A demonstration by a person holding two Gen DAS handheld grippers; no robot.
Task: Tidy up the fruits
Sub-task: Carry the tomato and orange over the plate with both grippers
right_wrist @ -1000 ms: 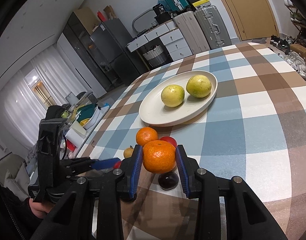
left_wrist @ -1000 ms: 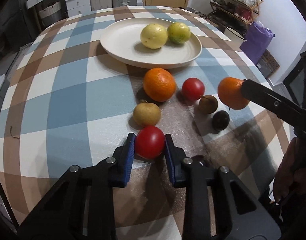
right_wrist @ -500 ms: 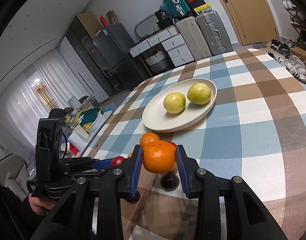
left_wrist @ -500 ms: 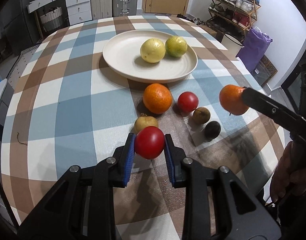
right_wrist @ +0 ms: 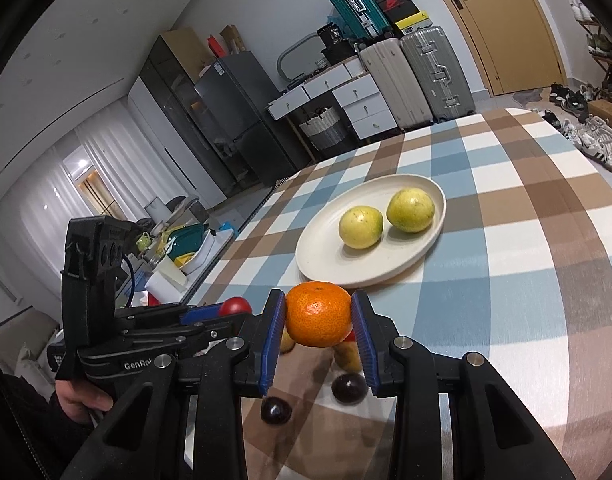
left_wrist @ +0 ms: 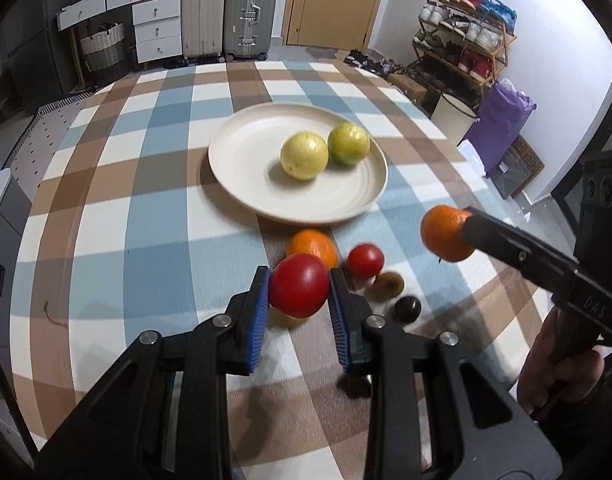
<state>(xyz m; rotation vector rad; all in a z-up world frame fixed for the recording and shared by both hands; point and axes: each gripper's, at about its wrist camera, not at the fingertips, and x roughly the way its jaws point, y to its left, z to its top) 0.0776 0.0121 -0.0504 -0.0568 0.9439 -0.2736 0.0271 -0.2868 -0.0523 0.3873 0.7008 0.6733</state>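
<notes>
My left gripper [left_wrist: 300, 280] is shut on a red tomato [left_wrist: 299, 285], held above the checked tablecloth. My right gripper [right_wrist: 318, 313] is shut on an orange mandarin [right_wrist: 318, 314], also in the air. In the left wrist view that mandarin [left_wrist: 443, 233] hangs at the right. A cream plate [left_wrist: 234, 176] farther back holds a yellow fruit [left_wrist: 304, 155] and a greenish one [left_wrist: 349, 144]. On the cloth lie an orange [left_wrist: 311, 245], a small tomato [left_wrist: 365, 260], a brown fruit [left_wrist: 387, 286] and a dark fruit [left_wrist: 407, 308].
A yellowish fruit [left_wrist: 286, 319] lies mostly hidden under the held tomato. A person's hand [left_wrist: 553, 364] grips the right tool at the table's right edge. Suitcases [left_wrist: 226, 12] and drawers stand beyond the far edge, a shoe rack [left_wrist: 465, 32] at back right.
My left gripper has lifted the red tomato off the cloth and risen, so the loose fruits now sit lower and smaller in view. The right gripper with the mandarin has barely moved.
</notes>
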